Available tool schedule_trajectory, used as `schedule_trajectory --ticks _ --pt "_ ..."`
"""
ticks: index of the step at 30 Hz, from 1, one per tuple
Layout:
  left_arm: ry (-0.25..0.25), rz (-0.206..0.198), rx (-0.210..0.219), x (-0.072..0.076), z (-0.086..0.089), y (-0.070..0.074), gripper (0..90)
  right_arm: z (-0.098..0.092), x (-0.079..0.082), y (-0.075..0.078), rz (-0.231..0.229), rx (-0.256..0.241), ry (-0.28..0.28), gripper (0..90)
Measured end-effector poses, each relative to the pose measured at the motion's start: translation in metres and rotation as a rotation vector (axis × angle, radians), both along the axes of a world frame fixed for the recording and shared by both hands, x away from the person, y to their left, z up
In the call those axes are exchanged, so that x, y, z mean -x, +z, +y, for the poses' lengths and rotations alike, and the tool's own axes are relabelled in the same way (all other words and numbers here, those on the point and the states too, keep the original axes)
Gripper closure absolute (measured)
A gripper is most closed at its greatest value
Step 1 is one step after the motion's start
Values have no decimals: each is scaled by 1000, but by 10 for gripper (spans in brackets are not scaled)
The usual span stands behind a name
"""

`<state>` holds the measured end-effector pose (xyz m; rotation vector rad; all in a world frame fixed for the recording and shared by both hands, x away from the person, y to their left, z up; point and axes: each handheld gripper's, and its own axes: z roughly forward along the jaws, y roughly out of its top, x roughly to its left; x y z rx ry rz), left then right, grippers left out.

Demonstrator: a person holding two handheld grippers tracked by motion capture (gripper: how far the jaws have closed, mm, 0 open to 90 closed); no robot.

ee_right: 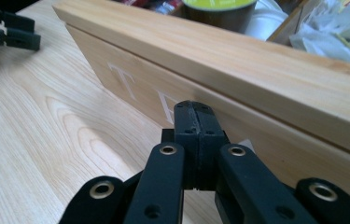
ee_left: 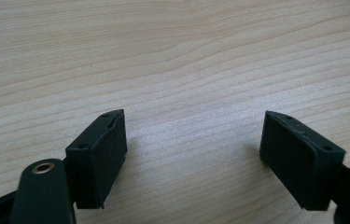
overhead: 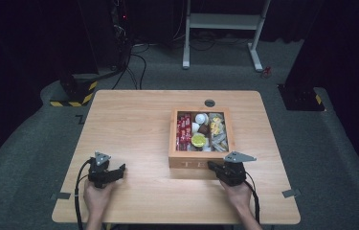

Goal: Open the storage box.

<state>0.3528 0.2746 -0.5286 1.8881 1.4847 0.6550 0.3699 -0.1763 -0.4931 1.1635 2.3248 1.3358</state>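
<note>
A wooden box (overhead: 201,160) sits on the table (overhead: 134,124), right of the middle and toward the person's side, its top open and packed with small items: red packets (overhead: 184,132) along its left side, round pods (overhead: 198,140) in the middle, pale wrapped sachets (overhead: 218,134) on the right. The right gripper (overhead: 212,166) is down at the box's near wall, its tip at or just short of the wood (contact cannot be told). In the right gripper view its jaws are pressed together with nothing between them, pointing at the white letters on the box front (ee_right: 238,93), and a green-lidded pod (ee_right: 219,5) peeks over the rim above.

The left gripper (overhead: 120,168) rests low over bare table well to the left of the box, held in the person's left hand (overhead: 95,194). In the left gripper view its jaws stand wide apart, empty, with plain wood grain (ee_left: 186,70) between them.
</note>
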Motion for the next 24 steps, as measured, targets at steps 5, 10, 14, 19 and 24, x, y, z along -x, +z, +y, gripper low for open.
schedule_trajectory --ticks 5,10,14,19,24 --pt "0 -3 0 -1 0 0 235 0 0 2 -3 -25 -2 900" --pt "1 -3 0 -1 0 0 236 0 1 4 -6 -46 -10 900" --pt "1 -3 -1 -1 0 0 236 0 0 8 -10 -56 -20 900" --pt "1 -4 -1 -2 0 0 236 2 1 8 -31 -42 -27 900" --pt "2 -3 -2 -2 0 0 237 2 -1 16 -57 -23 -36 900"
